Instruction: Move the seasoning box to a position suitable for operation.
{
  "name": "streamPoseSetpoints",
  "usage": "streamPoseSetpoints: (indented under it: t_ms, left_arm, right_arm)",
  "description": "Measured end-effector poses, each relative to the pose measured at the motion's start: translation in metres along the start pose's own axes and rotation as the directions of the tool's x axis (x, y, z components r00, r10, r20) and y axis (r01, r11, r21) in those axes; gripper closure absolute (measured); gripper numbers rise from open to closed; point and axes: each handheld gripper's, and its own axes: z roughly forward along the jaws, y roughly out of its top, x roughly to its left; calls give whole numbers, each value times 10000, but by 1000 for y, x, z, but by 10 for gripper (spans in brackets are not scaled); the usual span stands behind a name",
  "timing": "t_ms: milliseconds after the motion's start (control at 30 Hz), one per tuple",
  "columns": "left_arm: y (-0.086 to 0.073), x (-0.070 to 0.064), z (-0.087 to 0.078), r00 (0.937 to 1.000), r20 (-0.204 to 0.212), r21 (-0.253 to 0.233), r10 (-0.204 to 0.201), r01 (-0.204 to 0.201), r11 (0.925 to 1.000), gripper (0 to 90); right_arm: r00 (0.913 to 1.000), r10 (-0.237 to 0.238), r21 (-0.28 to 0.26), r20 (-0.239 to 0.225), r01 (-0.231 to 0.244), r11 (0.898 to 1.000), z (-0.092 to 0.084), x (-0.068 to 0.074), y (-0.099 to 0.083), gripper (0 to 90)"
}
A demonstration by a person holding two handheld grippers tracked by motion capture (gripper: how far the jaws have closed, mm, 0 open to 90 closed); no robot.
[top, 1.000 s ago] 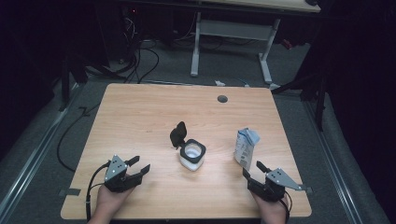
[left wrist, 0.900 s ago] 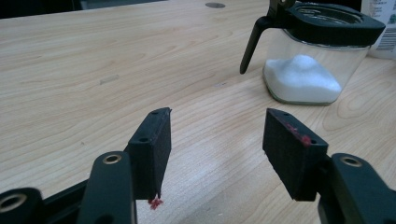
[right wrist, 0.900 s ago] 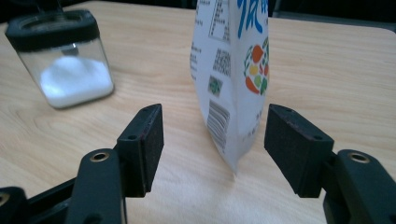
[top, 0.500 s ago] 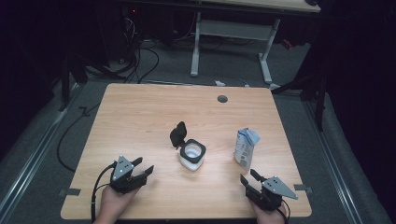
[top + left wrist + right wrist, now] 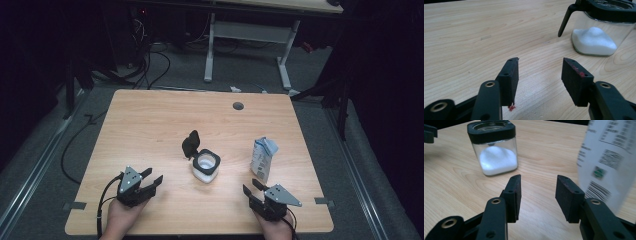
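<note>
Resting low on the table (image 5: pixel 150 115), both hand-held grippers – left (image 5: pixel 150 181), right (image 5: pixel 254 190) – narrow empty jaws; jar (image 5: pixel 206 166) lid open, carton (image 5: pixel 263 159) near, suggesting pouring.

Bare table (image 5: pixel 150 130) lies open ahead; only the jar (image 5: pixel 206 166) and carton (image 5: pixel 262 158) block mid-table.

Dim room, grey carpet floor (image 5: pixel 45 150), wooden desk (image 5: pixel 165 120), second desk (image 5: pixel 250 30) with white legs behind, black cables (image 5: pixel 150 65) on floor
</note>
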Motion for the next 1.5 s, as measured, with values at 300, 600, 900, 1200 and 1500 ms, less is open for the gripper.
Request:
streamPoseSetpoints:
  t_ms: [300,600,900,1200,1500]
  left_arm:
    - [9,-7,13,9999,-29,-121,-163,163,9998,616]
    - [23,-20,47,9983,-57,-157,-573,572,9982,766]
    - [32,-33,65,9986,59,-197,-529,530,9984,843]
    - [41,-48,79,9986,213,-322,-488,495,9983,899]
    - [45,-60,89,9976,427,-363,-549,565,9977,900]
  right_arm:
    - [9989,-223,140,-422,229,9996,28,10,12,634]
    - [9972,-527,434,-536,550,9975,54,19,18,689]
    - [9963,-414,406,-754,445,9982,59,21,26,833]
    - [9956,-213,315,-910,243,9992,63,21,29,900]
    - [9945,-378,326,-979,412,9986,68,26,35,900]
